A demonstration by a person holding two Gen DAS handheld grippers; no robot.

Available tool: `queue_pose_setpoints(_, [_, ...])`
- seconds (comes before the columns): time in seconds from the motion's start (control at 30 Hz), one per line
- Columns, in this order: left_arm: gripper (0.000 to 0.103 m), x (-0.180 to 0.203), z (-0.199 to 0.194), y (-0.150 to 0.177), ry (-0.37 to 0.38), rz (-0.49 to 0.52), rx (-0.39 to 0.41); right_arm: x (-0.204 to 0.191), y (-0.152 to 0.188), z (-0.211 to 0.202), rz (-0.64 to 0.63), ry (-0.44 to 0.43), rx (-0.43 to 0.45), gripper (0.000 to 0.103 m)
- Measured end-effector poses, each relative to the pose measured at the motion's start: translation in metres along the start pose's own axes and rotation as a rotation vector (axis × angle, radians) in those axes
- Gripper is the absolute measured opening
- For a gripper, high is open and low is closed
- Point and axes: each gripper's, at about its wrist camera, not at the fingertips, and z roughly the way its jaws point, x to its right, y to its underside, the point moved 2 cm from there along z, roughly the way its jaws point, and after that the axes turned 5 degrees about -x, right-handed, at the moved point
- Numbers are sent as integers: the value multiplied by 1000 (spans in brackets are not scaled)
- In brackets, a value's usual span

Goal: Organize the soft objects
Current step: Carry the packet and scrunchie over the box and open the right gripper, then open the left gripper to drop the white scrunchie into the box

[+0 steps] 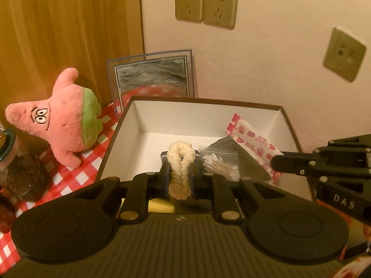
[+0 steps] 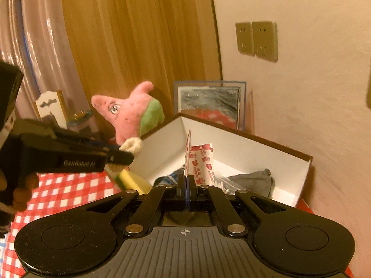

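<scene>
Both fingers of the left gripper [image 1: 180, 172] are clamped on a cream scrunchie [image 1: 180, 166], which bulges up between the pads over the near edge of the open box [image 1: 281, 111]. Those of the right gripper [image 2: 187, 185] are pressed together on the bottom edge of a red-printed packet [image 2: 200, 162], which stands upright above them over the box interior.

Already inside, on the right half of the white floor, lie a grey cloth [image 2: 252, 180] and a clear bag of small white sticks [image 1: 220, 164]; a dark patterned fabric shows at the near wall (too hidden to name). The pink star plush [image 1: 62, 120] sits outside, left of the box, on the red checked tablecloth [image 1: 76, 178], with a yellow sponge [image 2: 133, 178] near the box's left wall.

Risk, as I judge it: the two grippers are close together over the same box, so releasing both at once could knock them together. The packet is held only by its edge and may swing or catch the far-right wall; the springy scrunchie could bounce onto the near rim and roll outside.
</scene>
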Motion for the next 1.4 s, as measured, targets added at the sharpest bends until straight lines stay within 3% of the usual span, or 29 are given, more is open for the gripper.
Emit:
queue_pose_setpoints(0.27, [16, -12, 56, -24, -34, 29, -79, 13, -18, 55, -49, 4, -62, 0])
queue_pose_setpoints(0.57, [20, -30, 94, -41, -62, 31, -118, 22, -38, 100, -118, 15, -93, 0])
queue_pose_setpoints(0.77, [40, -42, 105, -48, -56, 1, -112, 27, -45, 114, -108, 7, -90, 0])
queue_pose_setpoints(1.0, [50, -47, 108, -48, -70, 17, -109, 29, -45, 118, -94, 3, -91, 0])
queue_pose_setpoints(1.4, [50, -56, 101, -45, -71, 5, -100, 22, -47, 123, -111, -8, -83, 0])
